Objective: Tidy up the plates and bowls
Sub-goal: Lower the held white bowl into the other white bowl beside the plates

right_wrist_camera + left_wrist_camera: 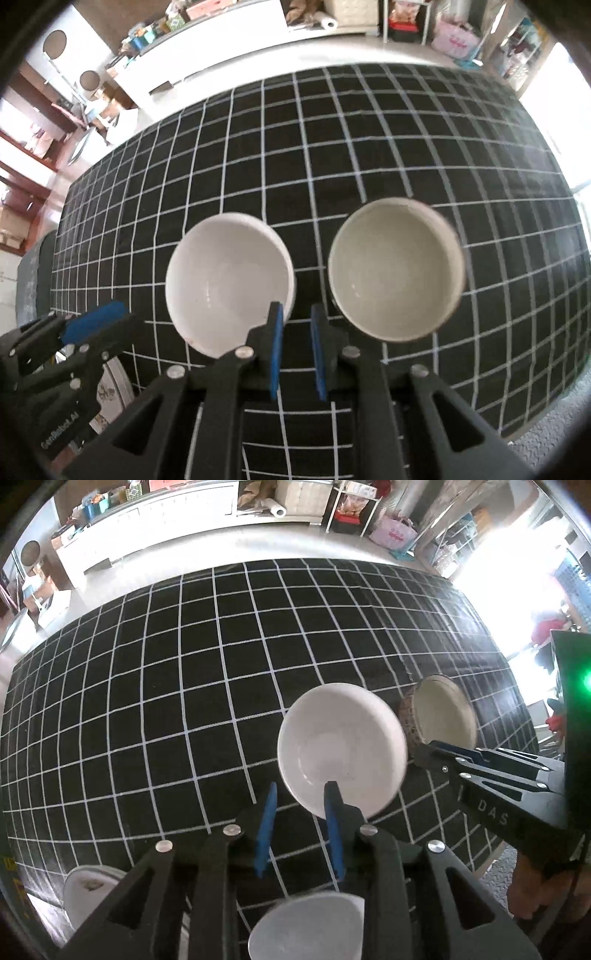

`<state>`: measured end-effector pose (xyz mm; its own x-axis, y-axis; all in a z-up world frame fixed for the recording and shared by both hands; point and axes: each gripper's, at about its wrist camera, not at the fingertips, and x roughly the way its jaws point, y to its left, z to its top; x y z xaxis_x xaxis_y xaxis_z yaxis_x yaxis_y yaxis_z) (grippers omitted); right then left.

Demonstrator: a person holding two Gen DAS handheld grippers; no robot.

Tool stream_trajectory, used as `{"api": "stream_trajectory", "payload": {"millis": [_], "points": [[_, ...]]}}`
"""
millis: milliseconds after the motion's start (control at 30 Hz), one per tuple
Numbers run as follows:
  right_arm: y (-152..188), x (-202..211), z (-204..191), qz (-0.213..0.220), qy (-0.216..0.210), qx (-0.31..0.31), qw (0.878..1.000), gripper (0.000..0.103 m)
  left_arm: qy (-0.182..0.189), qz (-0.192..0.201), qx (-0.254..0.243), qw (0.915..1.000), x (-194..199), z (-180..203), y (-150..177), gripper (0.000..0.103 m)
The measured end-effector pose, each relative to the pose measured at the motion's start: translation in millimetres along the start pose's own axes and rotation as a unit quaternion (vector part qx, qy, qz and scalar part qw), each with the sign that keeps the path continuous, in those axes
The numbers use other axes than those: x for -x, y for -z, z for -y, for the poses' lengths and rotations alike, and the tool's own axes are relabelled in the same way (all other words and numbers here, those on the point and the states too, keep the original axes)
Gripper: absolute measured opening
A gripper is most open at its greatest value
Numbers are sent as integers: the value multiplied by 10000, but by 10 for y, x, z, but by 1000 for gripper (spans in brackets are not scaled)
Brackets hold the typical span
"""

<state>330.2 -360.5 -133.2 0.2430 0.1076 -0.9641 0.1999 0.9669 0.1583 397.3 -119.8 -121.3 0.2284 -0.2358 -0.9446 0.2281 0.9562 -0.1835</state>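
Note:
A white bowl (341, 747) stands on the black grid tablecloth (166, 683); it also shows in the right wrist view (227, 282). A cream bowl with a speckled brown outside (441, 710) stands to its right, also in the right wrist view (395, 269). My left gripper (301, 794) is open, its right finger over the white bowl's near rim, holding nothing. My right gripper (297, 314) is open with a narrow gap, low between the two bowls, its left finger at the white bowl's rim. It shows from the side in the left wrist view (436, 749).
A patterned plate (86, 893) lies at the near left table edge, also in the right wrist view (110, 391). Another white dish (306, 926) sits under my left gripper. The cloth spreads wide beyond the bowls. Shelves and clutter stand behind the table.

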Motion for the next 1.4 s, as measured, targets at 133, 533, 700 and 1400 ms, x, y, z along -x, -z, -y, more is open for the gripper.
{"api": "stream_trajectory", "payload": {"millis": [133,533,700,1400], "points": [[-34,-153,40,-77,-24,-30,10000,19,-17,-81,-31,10000,-193,-17,-47,24],[0,-406,27,-130,-65,53,9999,18,-203,-179,-106,9996,-601,5,-129,13],[68,-457,20,-152,52,74,9998,18,-340,-172,-202,9991,-647,4,-60,11],[649,221,-361,268,-146,-118,9995,18,-441,308,-225,9983,257,49,585,10]]}}
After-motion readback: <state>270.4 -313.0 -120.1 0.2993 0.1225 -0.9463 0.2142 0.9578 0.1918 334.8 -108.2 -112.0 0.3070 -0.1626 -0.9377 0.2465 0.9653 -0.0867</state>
